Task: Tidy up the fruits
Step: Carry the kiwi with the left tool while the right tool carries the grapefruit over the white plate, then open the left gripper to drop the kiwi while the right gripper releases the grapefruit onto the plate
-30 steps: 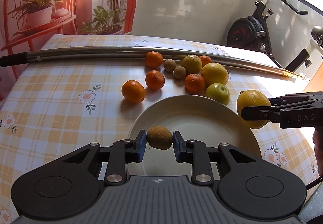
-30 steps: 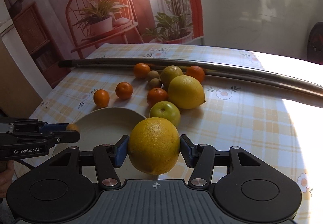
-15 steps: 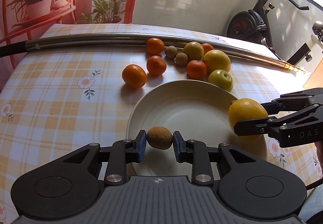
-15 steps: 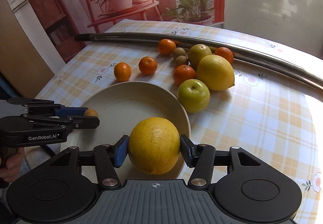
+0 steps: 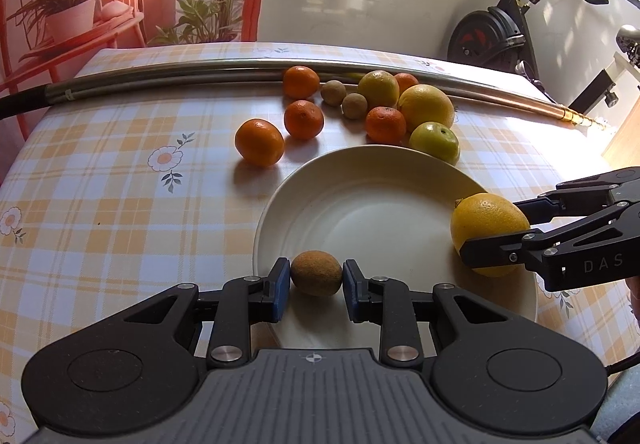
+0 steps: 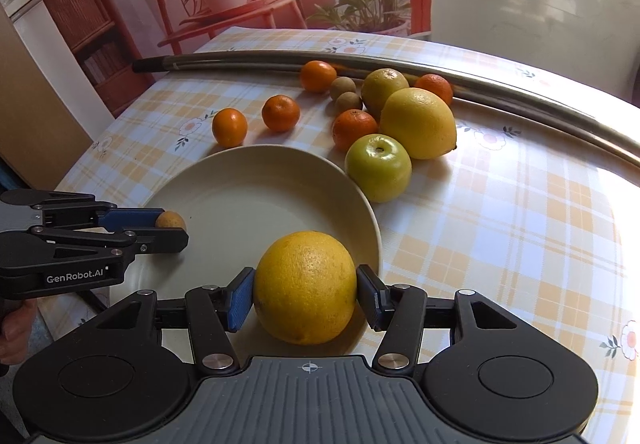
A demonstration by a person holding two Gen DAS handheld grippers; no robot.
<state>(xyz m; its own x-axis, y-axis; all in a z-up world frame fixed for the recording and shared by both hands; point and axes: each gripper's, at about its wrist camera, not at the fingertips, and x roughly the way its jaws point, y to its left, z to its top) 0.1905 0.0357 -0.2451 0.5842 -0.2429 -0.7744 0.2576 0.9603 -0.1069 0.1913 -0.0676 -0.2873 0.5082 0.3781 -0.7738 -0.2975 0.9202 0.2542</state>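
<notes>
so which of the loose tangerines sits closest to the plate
The tangerine touching the green apple; it lies just past the plate rim, while the others sit farther back.

Left gripper (image 5: 316, 280) jaws clamped, level; right gripper (image 6: 306, 296) jaws clamped wider, level.

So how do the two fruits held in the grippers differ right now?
The kiwi in the left gripper is small, brown and dull; the yellow citrus in the right gripper is much larger, bright and dimpled. The kiwi sits at the plate's near-left rim, the citrus at its right rim. Both are clamped between blue pads over the plate.
</notes>
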